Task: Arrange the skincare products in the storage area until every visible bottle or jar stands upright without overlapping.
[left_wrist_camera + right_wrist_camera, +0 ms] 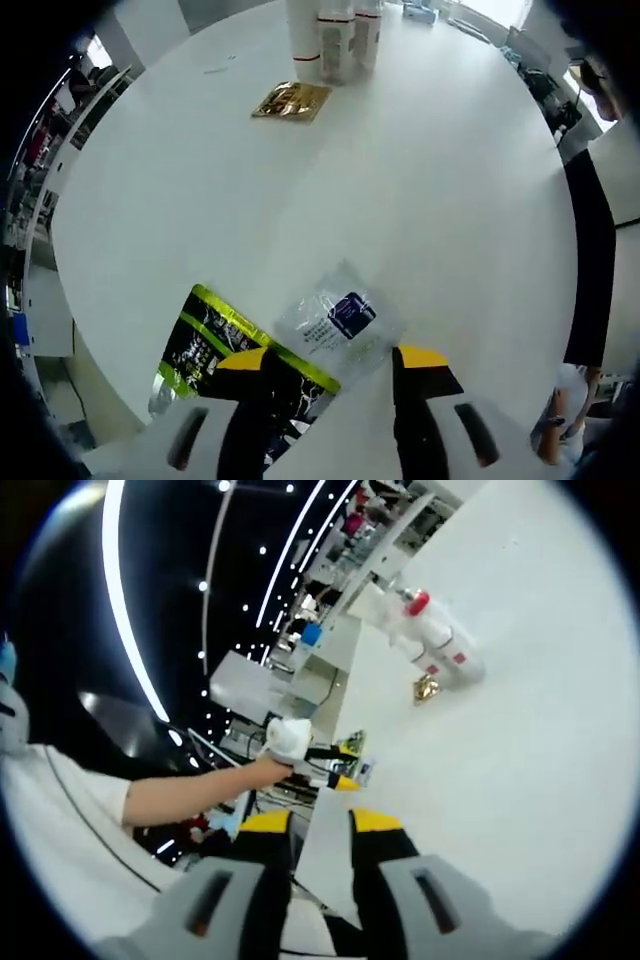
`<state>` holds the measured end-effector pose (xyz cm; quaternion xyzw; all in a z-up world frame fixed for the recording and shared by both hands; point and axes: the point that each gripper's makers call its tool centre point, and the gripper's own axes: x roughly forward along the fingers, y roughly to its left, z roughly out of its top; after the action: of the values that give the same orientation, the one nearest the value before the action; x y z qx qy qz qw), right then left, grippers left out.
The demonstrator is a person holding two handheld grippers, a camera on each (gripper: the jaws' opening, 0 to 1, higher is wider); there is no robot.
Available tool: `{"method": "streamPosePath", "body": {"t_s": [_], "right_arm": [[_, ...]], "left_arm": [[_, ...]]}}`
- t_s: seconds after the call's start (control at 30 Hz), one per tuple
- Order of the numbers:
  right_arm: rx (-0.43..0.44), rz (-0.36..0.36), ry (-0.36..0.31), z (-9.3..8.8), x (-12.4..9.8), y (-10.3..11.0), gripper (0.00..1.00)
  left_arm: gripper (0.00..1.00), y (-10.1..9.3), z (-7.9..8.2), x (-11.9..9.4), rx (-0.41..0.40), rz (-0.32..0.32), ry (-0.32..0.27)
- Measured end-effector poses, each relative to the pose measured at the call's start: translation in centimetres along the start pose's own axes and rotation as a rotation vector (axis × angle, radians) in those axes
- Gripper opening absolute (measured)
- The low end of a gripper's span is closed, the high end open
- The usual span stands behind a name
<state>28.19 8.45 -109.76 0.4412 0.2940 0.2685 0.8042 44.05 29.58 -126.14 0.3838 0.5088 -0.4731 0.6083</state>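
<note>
Several white bottles (pixel 335 40) with red caps and labels stand together at the table's far side. A gold sachet (pixel 291 100) lies flat just in front of them. A clear packet (pixel 338 320) with a blue label lies on the table just ahead of my left gripper (pixel 332 365), which is open. A green and black pouch (pixel 215 345) lies partly under its left jaw. My right gripper (pixel 320 822) is open in the air off the table's edge, holding nothing. From there the bottles (pixel 430 635), gold sachet (pixel 427 688) and pouch (pixel 352 742) are far off.
The round white table (pixel 420 200) is bare between the packets and the bottles. A gloved hand (pixel 288 738) holds the left gripper at the table's edge. A person (pixel 570 420) stands beyond the rim. Shelves and furniture (pixel 330 570) lie past the table.
</note>
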Motion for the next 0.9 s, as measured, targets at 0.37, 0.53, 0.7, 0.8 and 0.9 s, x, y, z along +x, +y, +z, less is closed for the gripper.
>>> {"method": "streamPosePath", "body": {"t_s": [0.37,0.53,0.7,0.8,0.9], "right_arm": [[0.001,0.003,0.0,-0.1,0.0,-0.1,0.2],[0.0,0.005,-0.005,0.1,-0.2,-0.1,0.2],[0.001,0.005,-0.013,0.2,-0.4,-0.1,0.2],[-0.004,0.009,-0.013,0.2,-0.4,0.0,0.2],[-0.005,0.015,-0.015,0.2,-0.4,0.1,0.2]], "left_arm": [[0.05,-0.9,0.1,-0.2,-0.04,-0.019,-0.029],[0.0,-1.3,0.2,-0.1,-0.086,-0.036,-0.036],[0.0,-1.7,0.7,-0.7,-0.074,-0.037,-0.053],[0.0,-1.2,1.4,-1.0,-0.101,-0.04,-0.088],[0.0,-0.8,1.7,-1.5,-0.117,-0.033,-0.106]]}}
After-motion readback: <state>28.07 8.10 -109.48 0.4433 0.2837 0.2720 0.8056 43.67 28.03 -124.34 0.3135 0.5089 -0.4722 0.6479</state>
